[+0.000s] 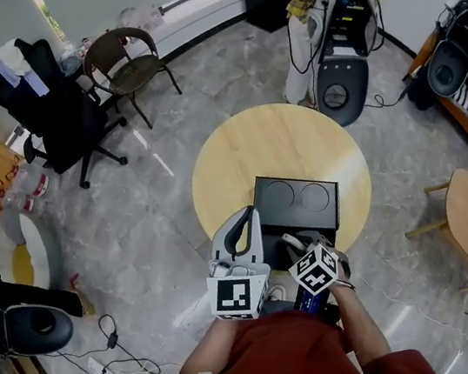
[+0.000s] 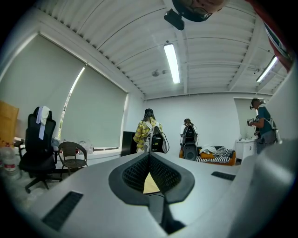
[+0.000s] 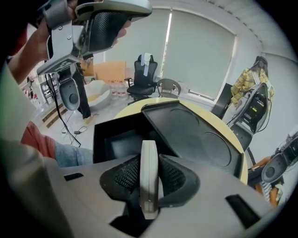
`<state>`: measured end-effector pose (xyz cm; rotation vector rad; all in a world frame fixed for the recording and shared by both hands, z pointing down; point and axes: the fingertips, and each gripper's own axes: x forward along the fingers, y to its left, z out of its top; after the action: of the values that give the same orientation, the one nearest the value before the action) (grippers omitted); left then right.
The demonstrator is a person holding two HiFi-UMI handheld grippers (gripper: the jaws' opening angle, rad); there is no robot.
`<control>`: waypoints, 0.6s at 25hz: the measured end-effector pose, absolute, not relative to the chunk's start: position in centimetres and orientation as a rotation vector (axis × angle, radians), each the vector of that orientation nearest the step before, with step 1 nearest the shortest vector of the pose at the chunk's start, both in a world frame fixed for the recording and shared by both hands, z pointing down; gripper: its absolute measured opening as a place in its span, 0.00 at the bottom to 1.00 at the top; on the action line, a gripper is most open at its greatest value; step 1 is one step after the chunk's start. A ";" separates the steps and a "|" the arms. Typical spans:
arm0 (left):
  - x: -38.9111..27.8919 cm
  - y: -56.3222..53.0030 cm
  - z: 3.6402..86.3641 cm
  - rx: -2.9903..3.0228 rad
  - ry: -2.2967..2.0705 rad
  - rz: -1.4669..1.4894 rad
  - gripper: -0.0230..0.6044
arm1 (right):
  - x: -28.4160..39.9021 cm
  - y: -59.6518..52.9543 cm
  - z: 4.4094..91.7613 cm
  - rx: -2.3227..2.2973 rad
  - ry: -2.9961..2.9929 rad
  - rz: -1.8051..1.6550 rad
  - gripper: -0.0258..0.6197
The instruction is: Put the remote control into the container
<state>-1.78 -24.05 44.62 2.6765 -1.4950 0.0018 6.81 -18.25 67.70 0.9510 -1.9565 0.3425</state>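
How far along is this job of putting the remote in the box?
Done: the remote control is picked up, clamped edge-on in the right gripper, and the black container stands open. In hand: holding it close to that opening. Left: lower it in and release. The left gripper is shut and empty.

Two grippers (left gripper [image 1: 246, 220], right gripper [image 1: 299, 243]), one remote control [image 3: 149, 173], one black container [image 1: 297, 195], one round table [image 1: 238, 155].

Grey marbled floor [image 1: 200, 81], a black office chair [image 1: 56, 122] beside a brown armchair [image 1: 129, 66] (window blinds [image 2: 93, 111] drawn).

Black container [image 1: 296, 201] on round table [image 1: 263, 146]
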 end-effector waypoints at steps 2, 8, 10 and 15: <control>-1.8 -24.4 44.4 2.685 -1.499 -0.031 0.06 | 6.6 -18.5 68.3 0.932 -1.943 0.335 0.23; -1.3 -24.4 44.7 2.688 -1.492 -0.026 0.06 | 6.8 -18.3 69.7 0.884 -1.915 0.331 0.23; -1.3 -24.6 44.6 2.681 -1.499 -0.068 0.06 | 6.8 -18.3 69.8 0.881 -1.919 0.338 0.23; -1.2 -25.0 44.5 2.682 -1.500 -0.086 0.06 | 6.7 -18.6 69.9 0.876 -1.924 0.343 0.23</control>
<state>-1.17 -25.02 44.46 2.6823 -1.4997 -0.0860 6.73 -18.59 69.85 0.8761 -1.9238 0.3431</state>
